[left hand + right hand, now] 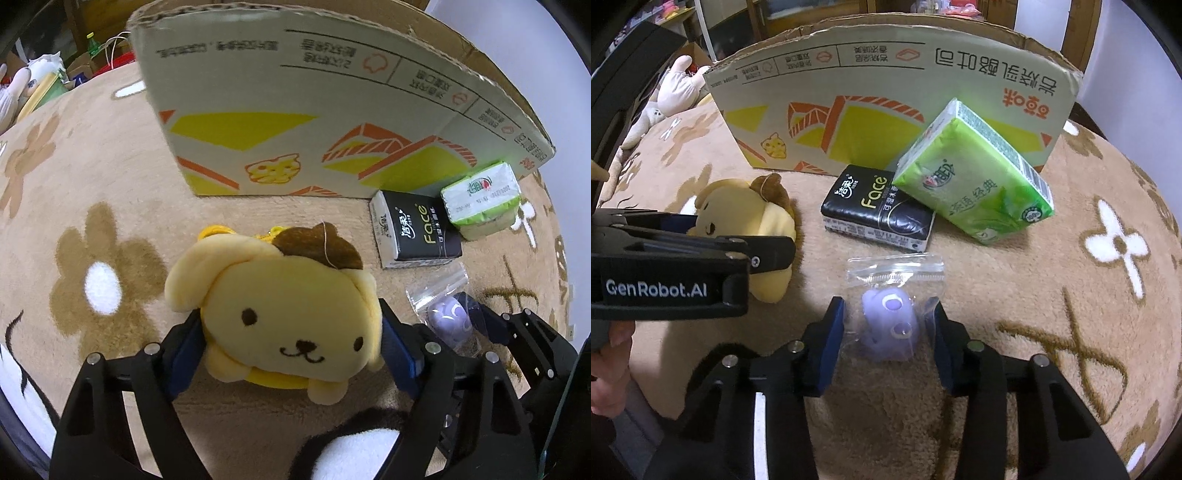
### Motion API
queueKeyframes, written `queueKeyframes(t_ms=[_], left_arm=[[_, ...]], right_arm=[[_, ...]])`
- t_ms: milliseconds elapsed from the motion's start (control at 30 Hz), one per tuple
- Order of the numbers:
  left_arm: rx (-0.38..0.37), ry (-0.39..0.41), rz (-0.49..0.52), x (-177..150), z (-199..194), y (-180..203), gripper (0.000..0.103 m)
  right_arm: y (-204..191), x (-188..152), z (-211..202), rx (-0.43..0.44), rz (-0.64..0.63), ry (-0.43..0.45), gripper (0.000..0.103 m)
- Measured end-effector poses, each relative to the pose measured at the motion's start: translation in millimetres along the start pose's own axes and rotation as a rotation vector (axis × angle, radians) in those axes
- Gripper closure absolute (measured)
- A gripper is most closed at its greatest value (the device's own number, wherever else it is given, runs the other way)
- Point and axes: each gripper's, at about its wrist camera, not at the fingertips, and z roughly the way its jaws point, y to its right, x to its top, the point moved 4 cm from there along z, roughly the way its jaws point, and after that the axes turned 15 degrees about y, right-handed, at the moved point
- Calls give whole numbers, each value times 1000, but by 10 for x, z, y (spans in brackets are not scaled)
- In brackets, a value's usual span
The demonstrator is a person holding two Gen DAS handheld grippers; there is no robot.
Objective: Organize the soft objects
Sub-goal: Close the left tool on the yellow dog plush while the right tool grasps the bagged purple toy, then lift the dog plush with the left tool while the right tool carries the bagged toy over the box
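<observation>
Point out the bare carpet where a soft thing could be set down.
Free: carpet right of the bagged purple toy and below the green tissue pack; also left of the yellow plush, around the brown flower. Crowded: before the cardboard box, where the black tissue pack lies.

surface: flower-patterned rug (1052, 280) | on it: cardboard box (886, 92), black tissue pack (879, 210), yellow plush dog (288, 321)

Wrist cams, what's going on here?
A person works two handheld grippers on a floral rug. The left gripper is shut on a yellow dog plush; the right gripper is shut on a clear bag with a purple toy. A black tissue pack and green tissue pack lie before a cardboard box.
</observation>
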Motion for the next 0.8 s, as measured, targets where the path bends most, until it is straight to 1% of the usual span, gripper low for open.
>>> queueKeyframes(t_ms=[200,300,333,367,467,600,800], left_arm=[[15,9,-21,-62,-90,-3,20],[28,15,-15,-104,-163,-26,20],[32,14,-17,-40,-169,-10,20],[34,16,-19,-62,-211,-62,20],[44,25,-25,-103,-289,-76,20],[51,61,-35,-110,-451,-79,20],[69,158,-37,-76,-763,-64,20]], right_arm=[[-11,1,-141,0,4,27,59],[52,4,-179,3,23,24,59],[54,26,-213,3,28,25,59],[70,32,-234,1,33,28,59],[184,85,-303,-19,45,49,59],[327,129,-407,-41,69,91,59],[488,236,-702,-67,83,194,59]])
